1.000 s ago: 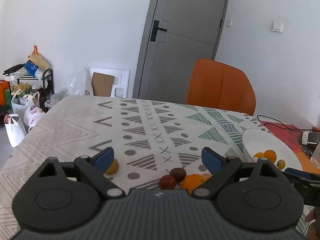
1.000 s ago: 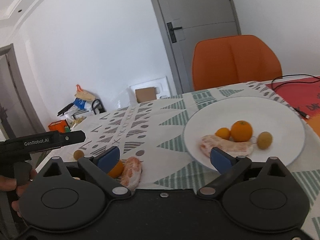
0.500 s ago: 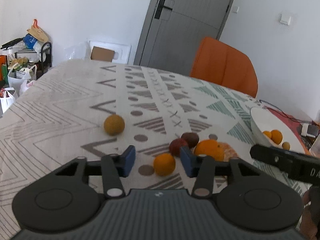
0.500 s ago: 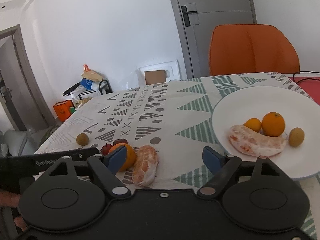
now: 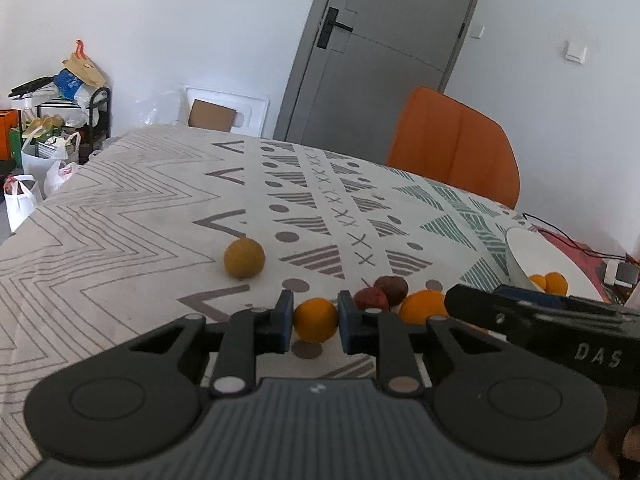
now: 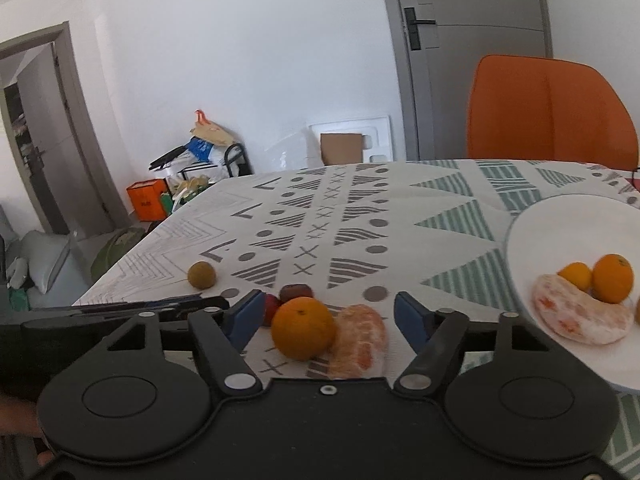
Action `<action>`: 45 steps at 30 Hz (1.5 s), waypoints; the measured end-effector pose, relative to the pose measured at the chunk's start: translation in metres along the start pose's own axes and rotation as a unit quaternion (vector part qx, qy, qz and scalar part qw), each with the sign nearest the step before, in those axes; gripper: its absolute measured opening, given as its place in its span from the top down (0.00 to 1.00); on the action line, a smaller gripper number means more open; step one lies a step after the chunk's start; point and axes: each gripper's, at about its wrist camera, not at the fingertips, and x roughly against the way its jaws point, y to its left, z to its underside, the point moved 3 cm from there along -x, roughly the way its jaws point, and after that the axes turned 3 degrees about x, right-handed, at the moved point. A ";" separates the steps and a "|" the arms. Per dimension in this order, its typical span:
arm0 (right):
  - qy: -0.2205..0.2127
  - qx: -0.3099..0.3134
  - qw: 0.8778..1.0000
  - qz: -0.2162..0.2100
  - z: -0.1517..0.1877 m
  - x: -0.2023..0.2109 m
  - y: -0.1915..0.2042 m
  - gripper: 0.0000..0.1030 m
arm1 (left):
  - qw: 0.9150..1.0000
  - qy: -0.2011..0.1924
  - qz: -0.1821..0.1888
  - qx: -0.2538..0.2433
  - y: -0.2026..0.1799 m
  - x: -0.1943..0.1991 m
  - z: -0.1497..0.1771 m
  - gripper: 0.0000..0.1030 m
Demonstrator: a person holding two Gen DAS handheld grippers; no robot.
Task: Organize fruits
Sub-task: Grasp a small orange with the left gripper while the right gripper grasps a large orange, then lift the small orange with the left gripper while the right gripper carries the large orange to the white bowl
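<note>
- The left tongs [image 5: 314, 322] are closing on a small mandarin [image 5: 315, 319]; the 2 blue pads are sitting at its sides, touching or nearly touching, and whether they are already gripping firmly is hard to tell
- The mandarin is sitting on the patterned desk [image 5: 120, 240], just beside 2 dark red fruits [image 5: 382, 292] and a larger orange [image 6: 303, 328]
- The right tongs [image 6: 329, 314] are standing wide apart, holding nothing, with the larger orange and a peeled citrus piece [image 6: 359, 340] lying between the pads on the desk
- A brownish round fruit [image 5: 244, 258] is lying apart from the cluster, further left
- The white plate [image 6: 568, 216] on the right is already carrying 2 oranges and a peeled segment
- Handling, as a judgement: the mandarin is looking light and slightly soft, with a skin giving fair grip; being round, it is likely rolling out if pinched off-centre, so the pads should be meeting across its widest middle
- The peeled piece is looking the most fragile: soft, moist, easily crushed or torn, needing a gentle squeeze across its short width
- Orientation: the mandarin is near spherical, with no long axis to speak of; the peeled piece is elongated, its long axis running roughly away from the right camera, tilted slightly right
- The larger orange is showing its stem dimple facing up and toward the camera
</note>
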 end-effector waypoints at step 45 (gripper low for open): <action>-0.054 -0.060 0.996 0.039 0.008 0.065 -0.060 0.64 | 0.997 -0.020 0.041 -0.070 -0.086 0.023 -0.012 0.79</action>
